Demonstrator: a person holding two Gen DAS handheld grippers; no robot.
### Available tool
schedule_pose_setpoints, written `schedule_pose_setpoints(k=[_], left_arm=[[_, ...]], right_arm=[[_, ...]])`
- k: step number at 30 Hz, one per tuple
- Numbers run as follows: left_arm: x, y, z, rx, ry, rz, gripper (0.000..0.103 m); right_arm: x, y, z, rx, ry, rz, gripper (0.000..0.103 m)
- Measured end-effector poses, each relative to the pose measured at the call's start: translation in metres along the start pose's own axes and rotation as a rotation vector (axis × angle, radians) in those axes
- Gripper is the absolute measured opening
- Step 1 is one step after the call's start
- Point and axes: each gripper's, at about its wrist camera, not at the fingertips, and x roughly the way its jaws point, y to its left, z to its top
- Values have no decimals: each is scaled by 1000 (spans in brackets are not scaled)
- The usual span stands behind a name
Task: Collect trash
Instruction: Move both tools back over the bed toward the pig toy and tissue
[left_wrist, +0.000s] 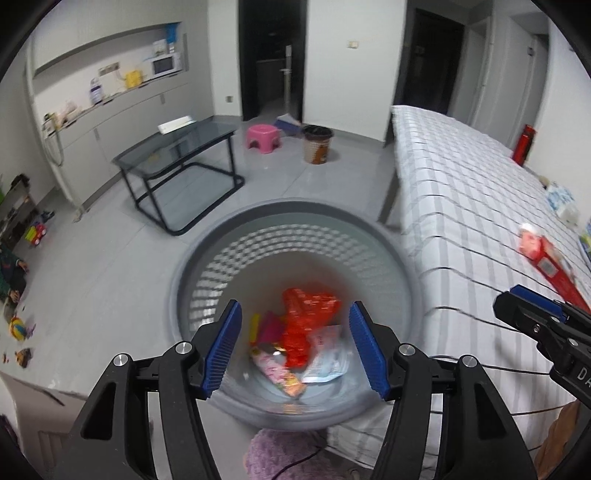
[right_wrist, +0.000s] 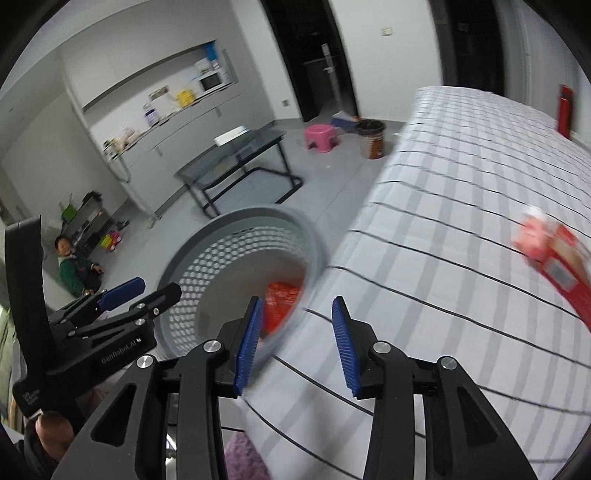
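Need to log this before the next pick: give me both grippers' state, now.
Left gripper: open, holding nothing, above the grey basket.
Right gripper: open, holding nothing, over the bed edge.

The right gripper (right_wrist: 297, 341) is seen with jaws apart and nothing between them, above the bed (right_wrist: 461, 206). A grey perforated bin (right_wrist: 221, 251) holding a red wrapper (right_wrist: 280, 299) is seen just beside the bed, and a red box (right_wrist: 554, 266) lies on the cover.

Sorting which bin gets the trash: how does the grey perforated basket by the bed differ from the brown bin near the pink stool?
The grey perforated basket stands close beside the bed and holds wrappers; the brown bin stands far off, contents unseen. The basket has holed walls; the bin's are solid, printed. Both are round and open-topped.
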Motion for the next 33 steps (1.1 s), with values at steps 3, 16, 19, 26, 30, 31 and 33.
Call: schedule_pose_setpoints(k=[3,16,19,26,30,31,33], left_arm=[[-3,-30,2,34,-8,-47,60],[-10,-183,7,193,-14,-243,62],[-7,-209,12,220,-14,-254,62],[6,-247,29,255,-13,-252,62],[17,-258,39,262,-17,-239,62],[21,-262,42,265,-18,-234,62],[26,-268,47,275,-21,-223,62]], right_arm=[[-31,-30,-14,46,-38,-58,43],[-163,-207,-62,352,-189,-360,47],[-180,-231,-64,380,-210,-406,47],[-186,-280,-58,397,-204,-460,47],[-177,-303,-51,394,-182,-478,48],[-173,-307,-49,395,-175,-481,48],[-161,-323,-45,405,-147,-491,48]])
